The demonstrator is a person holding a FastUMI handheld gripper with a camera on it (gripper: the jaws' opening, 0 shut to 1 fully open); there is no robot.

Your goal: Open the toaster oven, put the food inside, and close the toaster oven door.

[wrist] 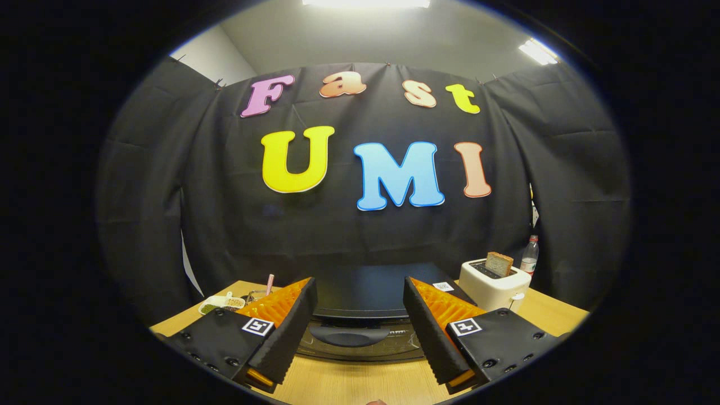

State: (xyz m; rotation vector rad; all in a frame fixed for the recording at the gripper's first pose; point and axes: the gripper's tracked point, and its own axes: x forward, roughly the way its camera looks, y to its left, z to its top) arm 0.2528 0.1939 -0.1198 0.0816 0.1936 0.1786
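A black toaster oven point(365, 292) sits on the wooden table point(360, 382), straight ahead of my gripper point(360, 284). Its door is shut, with the dark curved handle point(349, 336) showing low between my two fingers. The gripper stands open and wide, with nothing between its fingers, which frame the oven's top and front. A slice of brown bread point(499, 263) stands upright in a white pop-up toaster point(494, 286) to the right of the oven.
A small white dish point(222, 304) with greenish and pale contents lies left of the oven, beside a pink striped stick point(269, 284). A clear plastic bottle point(529, 256) stands behind the white toaster. Bare table lies in front of the oven.
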